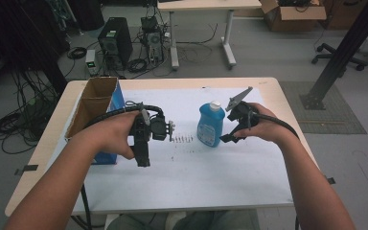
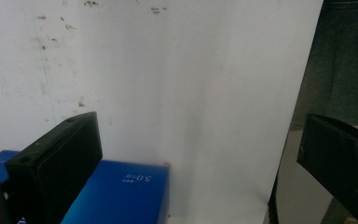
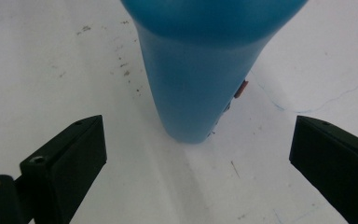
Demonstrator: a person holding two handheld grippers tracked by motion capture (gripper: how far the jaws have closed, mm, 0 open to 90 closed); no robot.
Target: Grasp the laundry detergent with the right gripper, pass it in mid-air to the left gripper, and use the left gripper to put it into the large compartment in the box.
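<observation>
- We take the blue bottle (image 1: 211,125) as our landmark: it stands upright on the white sheet (image 1: 196,167) that covers the table, white cap up, near the middle and a little toward the far edge.
- We judge the work in hand to be a grasp of that bottle. Our right gripper (image 1: 231,136) sits just to the right of it, low by its base, angled in toward it.
- In the right gripper view the bottle (image 3: 191,93) rises straight ahead between the two black jaws, which stand wide apart with bare sheet on either side. The jaws touch nothing and hold nothing yet.
- We think the bottle stands upright and free so the jaws can close across its narrow body from the side. The approach looks centred, so the next move is likely a short push forward, then a squeeze.
- Our left gripper (image 1: 143,143) hovers well to the left of the bottle, pointing back toward us, just beside the cardboard box (image 1: 96,108) with its blue side.
- In the left gripper view its jaws are also spread wide and empty, over the sheet with the blue box face (image 2: 121,186) below them. We read it as parked out of the way.
</observation>
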